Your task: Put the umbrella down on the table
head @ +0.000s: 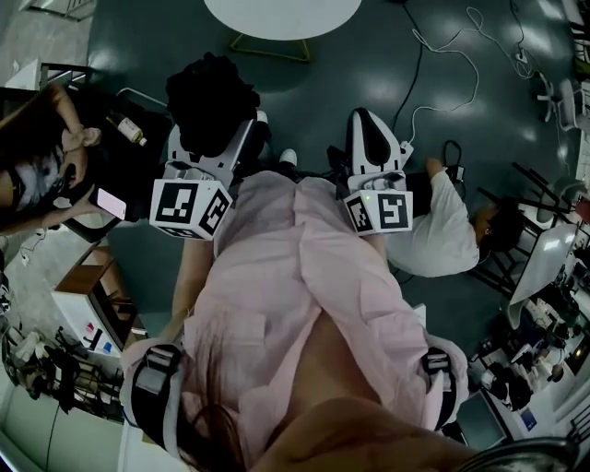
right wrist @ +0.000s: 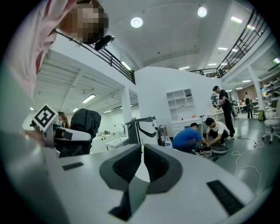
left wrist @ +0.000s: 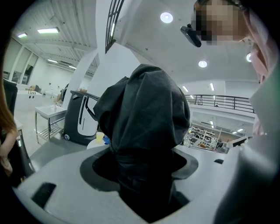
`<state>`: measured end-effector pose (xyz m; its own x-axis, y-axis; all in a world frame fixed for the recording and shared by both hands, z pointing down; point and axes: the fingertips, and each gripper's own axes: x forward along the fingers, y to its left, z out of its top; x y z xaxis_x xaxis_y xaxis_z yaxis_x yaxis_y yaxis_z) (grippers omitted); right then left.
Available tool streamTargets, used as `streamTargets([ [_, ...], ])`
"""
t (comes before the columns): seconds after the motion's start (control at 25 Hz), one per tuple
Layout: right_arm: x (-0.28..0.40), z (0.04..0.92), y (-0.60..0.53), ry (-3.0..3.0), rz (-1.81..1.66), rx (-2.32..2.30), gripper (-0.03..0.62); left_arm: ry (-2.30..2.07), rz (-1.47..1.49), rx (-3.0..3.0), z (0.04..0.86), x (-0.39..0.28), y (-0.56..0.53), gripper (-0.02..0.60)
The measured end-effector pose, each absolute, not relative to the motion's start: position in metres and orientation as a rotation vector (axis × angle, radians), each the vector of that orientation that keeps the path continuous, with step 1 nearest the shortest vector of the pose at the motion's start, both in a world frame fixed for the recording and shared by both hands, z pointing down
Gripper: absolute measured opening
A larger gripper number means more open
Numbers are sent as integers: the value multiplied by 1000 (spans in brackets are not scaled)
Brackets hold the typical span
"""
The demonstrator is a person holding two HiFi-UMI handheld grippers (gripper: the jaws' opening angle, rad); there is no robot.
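Observation:
A folded black umbrella [head: 210, 97] is bundled up between the jaws of my left gripper [head: 218, 138], which is shut on it. In the left gripper view the umbrella [left wrist: 144, 118] fills the middle and hides the space between the left gripper's [left wrist: 144, 175] pads. My right gripper [head: 373, 129] is held beside it to the right, its jaws shut together with nothing in them. In the right gripper view the right gripper [right wrist: 142, 166] points level across the room, and the umbrella [right wrist: 85, 124] shows at the left. A round white table [head: 281, 18] stands ahead at the top of the head view.
A seated person with a phone [head: 41, 175] is at the left, and a crouching person in white [head: 442, 226] at the right. Cables [head: 442, 69] trail on the dark floor. Desks with clutter [head: 535, 341] line the right side. A bottle [head: 127, 129] lies on the floor at the left.

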<state>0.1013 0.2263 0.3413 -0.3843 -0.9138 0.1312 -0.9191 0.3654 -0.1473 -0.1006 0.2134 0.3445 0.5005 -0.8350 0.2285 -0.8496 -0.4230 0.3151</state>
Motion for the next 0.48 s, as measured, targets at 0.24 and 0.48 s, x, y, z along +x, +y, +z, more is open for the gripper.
streamTargets([
  [0.24, 82, 338, 183, -2537, 310, 1776, 34, -1345, 83, 2383, 346, -117, 164, 314],
  [0.48, 81, 345, 159, -2494, 343, 1813, 34, -1311, 98, 2390, 349, -120, 134, 314],
])
